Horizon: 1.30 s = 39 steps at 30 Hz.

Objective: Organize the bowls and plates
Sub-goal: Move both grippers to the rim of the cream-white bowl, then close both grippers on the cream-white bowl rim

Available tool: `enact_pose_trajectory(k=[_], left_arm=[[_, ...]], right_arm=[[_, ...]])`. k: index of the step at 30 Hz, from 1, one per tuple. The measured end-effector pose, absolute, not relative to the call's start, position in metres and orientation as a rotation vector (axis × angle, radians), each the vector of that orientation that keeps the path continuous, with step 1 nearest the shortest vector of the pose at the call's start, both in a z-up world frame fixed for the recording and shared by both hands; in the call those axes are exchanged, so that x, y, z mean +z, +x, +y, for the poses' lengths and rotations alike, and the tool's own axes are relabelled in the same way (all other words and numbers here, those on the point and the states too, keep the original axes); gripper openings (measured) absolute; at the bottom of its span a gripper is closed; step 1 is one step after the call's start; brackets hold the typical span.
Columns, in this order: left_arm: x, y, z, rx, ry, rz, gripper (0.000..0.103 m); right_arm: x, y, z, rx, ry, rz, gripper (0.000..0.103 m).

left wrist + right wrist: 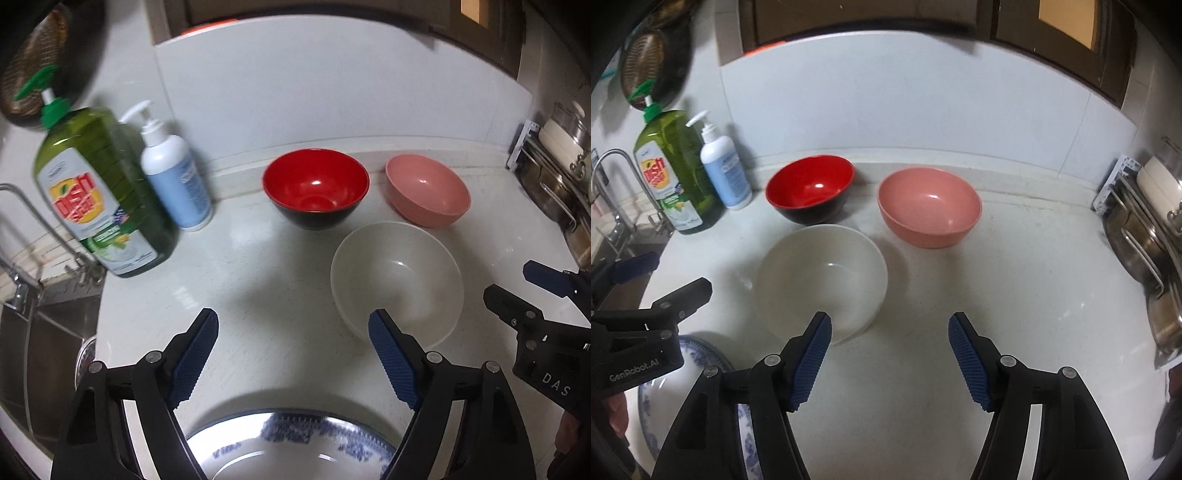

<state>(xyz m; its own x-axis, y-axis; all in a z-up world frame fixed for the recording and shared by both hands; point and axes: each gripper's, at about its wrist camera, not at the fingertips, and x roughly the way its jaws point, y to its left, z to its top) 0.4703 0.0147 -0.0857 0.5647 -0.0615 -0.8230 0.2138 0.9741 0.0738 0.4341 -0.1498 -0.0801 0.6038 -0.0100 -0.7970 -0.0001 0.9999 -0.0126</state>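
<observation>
Both the left gripper point(293, 341) and right gripper point(890, 345) hover spread and empty above the counter point(1015, 295), the white bowl point(822, 280) just ahead; smooth, rigid, probably slippery, best pinched at its rim.

The surface point(1015, 295) lay bare on the right between the pink bowl point(929, 206) and the rack of metal pans point(1145, 251), and in front of the right gripper point(890, 332). To the left, bare surface ran between the white bowl point(397, 280) and the green soap bottle point(99, 192) and white pump bottle point(173, 177), bounded by the sink point(44, 332). The red bowl point(810, 194), pink bowl and white bowl stood near one another with narrow gaps, and a blue-patterned plate point(291, 446) lay at the near edge under the left gripper point(295, 332).
</observation>
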Motion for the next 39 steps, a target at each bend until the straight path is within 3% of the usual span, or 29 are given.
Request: enact_pose_trajectory(k=[8, 20, 26, 28, 32, 39], left_arm=[[-0.114, 0.503, 0.003, -0.204, 0.174, 1.043, 0.076], [-0.142, 0.529, -0.010, -0.239, 0.169, 1.136, 0.051], [-0.146, 0.534, -0.013, -0.261, 0.138, 1.167, 0.026], [-0.149, 0.535, -0.014, -0.285, 0.130, 1.180, 0.013], [-0.151, 0.534, -0.020, -0.287, 0.129, 1.182, 0.011], [-0.145, 0.525, -0.021, -0.296, 0.093, 1.179, 0.011]], right_arm=[[-0.099, 0.465, -0.160, -0.013, 0.038, 0.999, 0.053], [-0.128, 0.494, -0.164, 0.016, 0.105, 1.109, 0.034], [-0.133, 0.497, -0.164, 0.044, 0.131, 1.149, 0.024], [-0.133, 0.498, -0.164, 0.051, 0.138, 1.153, 0.020], [-0.133, 0.500, -0.163, 0.069, 0.159, 1.158, 0.011], [-0.130, 0.497, -0.168, 0.061, 0.186, 1.169, 0.010]])
